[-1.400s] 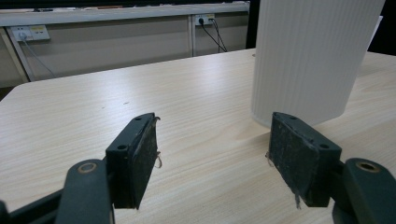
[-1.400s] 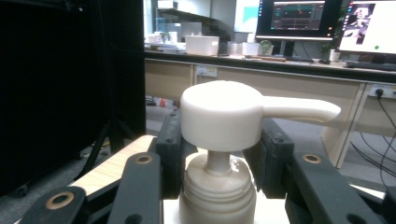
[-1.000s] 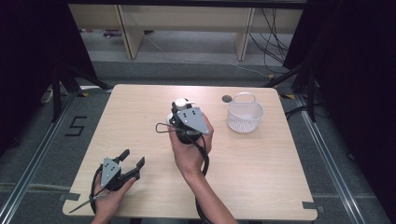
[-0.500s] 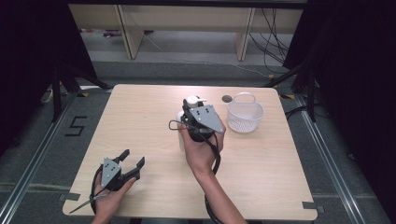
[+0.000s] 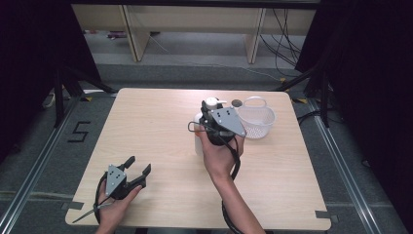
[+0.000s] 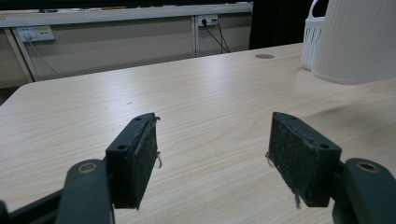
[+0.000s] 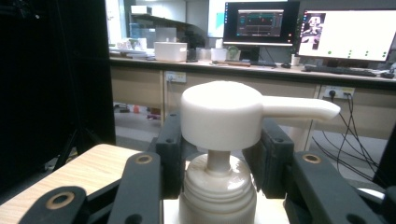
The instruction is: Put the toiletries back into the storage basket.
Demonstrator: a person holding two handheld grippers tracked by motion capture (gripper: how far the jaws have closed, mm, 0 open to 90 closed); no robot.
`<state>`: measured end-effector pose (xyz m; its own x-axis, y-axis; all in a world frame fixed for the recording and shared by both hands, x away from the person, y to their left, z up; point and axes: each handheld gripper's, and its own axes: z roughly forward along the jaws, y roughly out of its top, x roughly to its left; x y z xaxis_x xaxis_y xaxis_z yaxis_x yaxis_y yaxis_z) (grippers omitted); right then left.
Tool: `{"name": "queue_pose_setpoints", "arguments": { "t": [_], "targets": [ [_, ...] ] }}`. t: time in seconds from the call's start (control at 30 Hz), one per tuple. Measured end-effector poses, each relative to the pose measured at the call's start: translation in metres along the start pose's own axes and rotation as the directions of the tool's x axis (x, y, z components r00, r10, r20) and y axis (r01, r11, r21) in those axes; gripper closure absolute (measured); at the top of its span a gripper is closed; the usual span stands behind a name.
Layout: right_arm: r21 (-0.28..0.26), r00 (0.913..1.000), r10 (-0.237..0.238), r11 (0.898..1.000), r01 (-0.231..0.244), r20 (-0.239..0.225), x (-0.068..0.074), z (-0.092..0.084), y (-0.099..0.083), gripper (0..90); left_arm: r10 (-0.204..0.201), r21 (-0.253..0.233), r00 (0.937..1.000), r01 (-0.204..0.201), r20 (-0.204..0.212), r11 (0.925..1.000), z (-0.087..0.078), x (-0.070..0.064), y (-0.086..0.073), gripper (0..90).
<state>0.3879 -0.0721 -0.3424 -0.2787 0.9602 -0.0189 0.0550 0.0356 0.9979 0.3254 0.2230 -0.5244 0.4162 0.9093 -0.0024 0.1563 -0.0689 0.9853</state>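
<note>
A white pump bottle is being gripped around its neck by the right gripper, whose jaws are being pressed against it from both sides. The bottle is being held near the middle of the table, just beside a white basket. The left gripper is being kept wide open and empty, low over the table's near left corner.

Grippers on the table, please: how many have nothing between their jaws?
1: the left gripper, open at the table's near-left corner. The right gripper is shut on the pump bottle beside the white basket.
</note>
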Motion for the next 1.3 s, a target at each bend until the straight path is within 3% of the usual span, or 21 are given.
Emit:
{"name": "queue_pose_setpoints", "arguments": {
  "t": [0.07,0.17,0.27,0.3,0.43,0.5,0.83,1.3],
  "targets": [
    [-0.003,0.9999,0.012,1.0,-0.012,0.005,-0.002,0.0,0.001,60.8,0.0,0.0,1.0,0.0,0.0,1.0,0.0,0.0,0.0,32.1],
    [0.0,0.9999,-0.005,1.0,0.005,0.011,-0.008,-0.001,0.002,60.8,0.0,0.0,1.0,0.0,0.002,1.0,0.0,0.0,0.0,32.1],
    [0.008,0.9997,0.021,1.0,-0.021,0.01,-0.012,-0.002,0.002,60.9,0.002,0.003,1.0,-0.002,0.0,1.0,0.0,0.0,0.0,32.2],
    [-0.002,0.9998,0.0,1.0,0.0,0.018,-0.014,-0.002,0.002,60.9,0.002,0.002,1.0,-0.002,0.001,1.0,0.0,0.0,0.0,32.2],
    [0.006,0.9997,0.012,1.0,-0.012,0.02,-0.019,-0.004,0.002,60.9,0.001,0.0,1.0,-0.001,0.001,1.0,0.0,0.0,0.0,32.1],
    [0.003,0.9997,-0.004,1.0,0.004,0.026,-0.023,-0.004,0.003,60.9,0.0,0.001,1.0,0.0,0.001,1.0,0.0,0.0,0.0,32.2],
    [0.005,0.9991,0.012,1.0,-0.012,0.041,-0.042,-0.008,0.004,60.9,0.004,-0.012,1.0,-0.004,0.004,0.9999,0.001,-0.001,-0.001,32.2],
    [0.004,0.9947,0.016,1.0,-0.016,0.101,-0.072,-0.016,0.006,60.9,0.004,-0.013,1.0,-0.004,0.001,0.9999,0.001,-0.001,-0.001,32.2]
  ]
}}
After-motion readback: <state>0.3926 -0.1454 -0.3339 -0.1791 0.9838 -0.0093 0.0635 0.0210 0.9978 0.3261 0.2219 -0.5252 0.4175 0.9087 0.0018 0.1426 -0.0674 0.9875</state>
